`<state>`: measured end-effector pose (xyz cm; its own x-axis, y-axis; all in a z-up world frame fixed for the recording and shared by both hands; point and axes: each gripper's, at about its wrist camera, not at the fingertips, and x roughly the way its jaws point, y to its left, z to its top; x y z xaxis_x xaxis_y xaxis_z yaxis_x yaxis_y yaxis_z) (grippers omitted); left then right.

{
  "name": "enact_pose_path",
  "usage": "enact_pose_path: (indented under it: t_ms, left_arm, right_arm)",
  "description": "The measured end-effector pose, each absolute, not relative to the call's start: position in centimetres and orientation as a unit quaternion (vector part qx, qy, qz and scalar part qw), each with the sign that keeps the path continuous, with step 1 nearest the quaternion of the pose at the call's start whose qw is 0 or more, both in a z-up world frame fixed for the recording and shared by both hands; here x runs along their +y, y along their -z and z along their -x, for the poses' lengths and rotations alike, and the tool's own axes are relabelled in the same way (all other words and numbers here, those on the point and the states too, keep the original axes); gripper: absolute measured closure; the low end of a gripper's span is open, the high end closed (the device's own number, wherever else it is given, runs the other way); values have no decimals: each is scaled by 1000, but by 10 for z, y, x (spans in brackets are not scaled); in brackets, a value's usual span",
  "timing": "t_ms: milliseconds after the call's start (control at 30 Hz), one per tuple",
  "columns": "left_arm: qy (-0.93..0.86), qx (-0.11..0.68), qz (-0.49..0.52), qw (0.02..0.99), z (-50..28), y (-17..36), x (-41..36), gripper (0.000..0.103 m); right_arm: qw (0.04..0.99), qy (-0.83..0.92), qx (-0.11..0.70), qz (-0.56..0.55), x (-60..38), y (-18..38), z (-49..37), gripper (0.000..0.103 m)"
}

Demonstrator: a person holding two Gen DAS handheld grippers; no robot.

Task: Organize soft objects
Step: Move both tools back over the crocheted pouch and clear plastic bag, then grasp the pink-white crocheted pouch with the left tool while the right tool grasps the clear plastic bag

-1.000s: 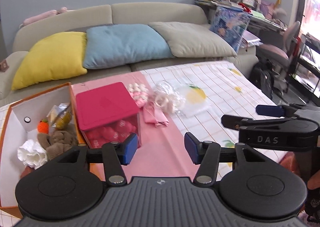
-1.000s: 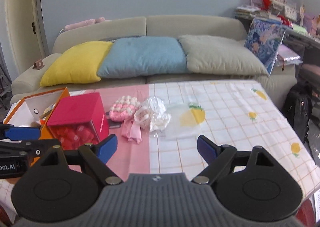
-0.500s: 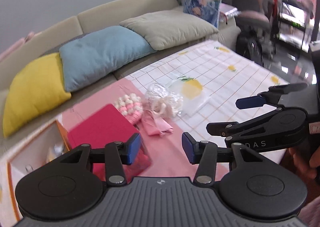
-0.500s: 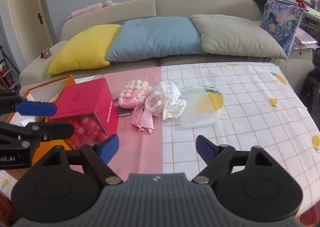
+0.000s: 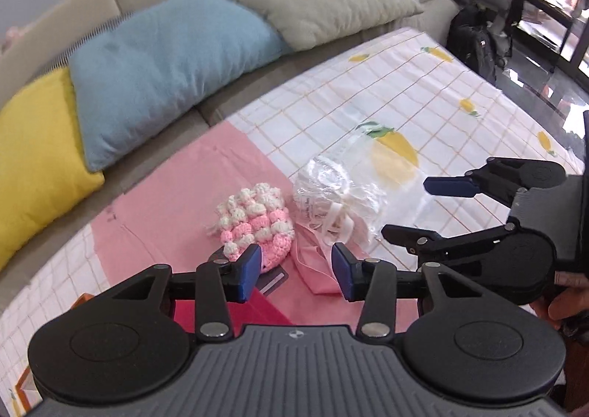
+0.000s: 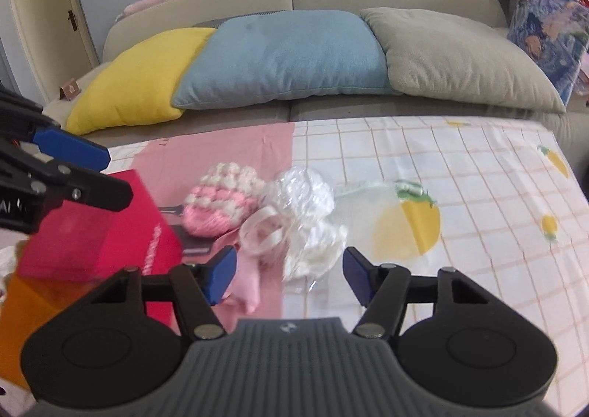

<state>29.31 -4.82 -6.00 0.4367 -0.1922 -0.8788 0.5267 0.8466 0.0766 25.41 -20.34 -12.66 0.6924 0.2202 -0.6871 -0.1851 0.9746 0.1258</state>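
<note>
Both tongs closing, nothing between pads. Left tongs [image 5: 296, 271] over pink cloth [image 5: 316, 262], right tongs [image 6: 289, 277] near plastic bag [image 6: 309, 218]; risk: tangled ribbon drags both.

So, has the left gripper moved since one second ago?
Yes. The left gripper has swung rightward off the red box, now over the pink crocheted pouch, its jaws closing on nothing.

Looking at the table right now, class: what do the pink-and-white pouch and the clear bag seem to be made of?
Pink-and-white pouch: apparently crocheted yarn, matte; bobbly knotted stitches show. Clear bag: likely thin plastic film, glossy; it is crinkled, shiny and see-through.
</note>
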Motion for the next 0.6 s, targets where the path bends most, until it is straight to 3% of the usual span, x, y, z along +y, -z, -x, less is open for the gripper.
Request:
enact_pose_path:
  t_ms: [167, 400, 600]
  left_arm:
    - [190, 552, -120, 803, -353, 90, -46, 50]
    - [186, 589, -120, 777, -385, 127, -62, 48]
    - [176, 602, -144, 765, -394, 147, -75, 47]
  right_arm:
    - [916, -120, 382, -20, -202, 135, -289, 39]
    - [906, -143, 397, -8, -191, 155, -315, 40]
    - [897, -149, 416, -26, -193, 174, -324, 50]
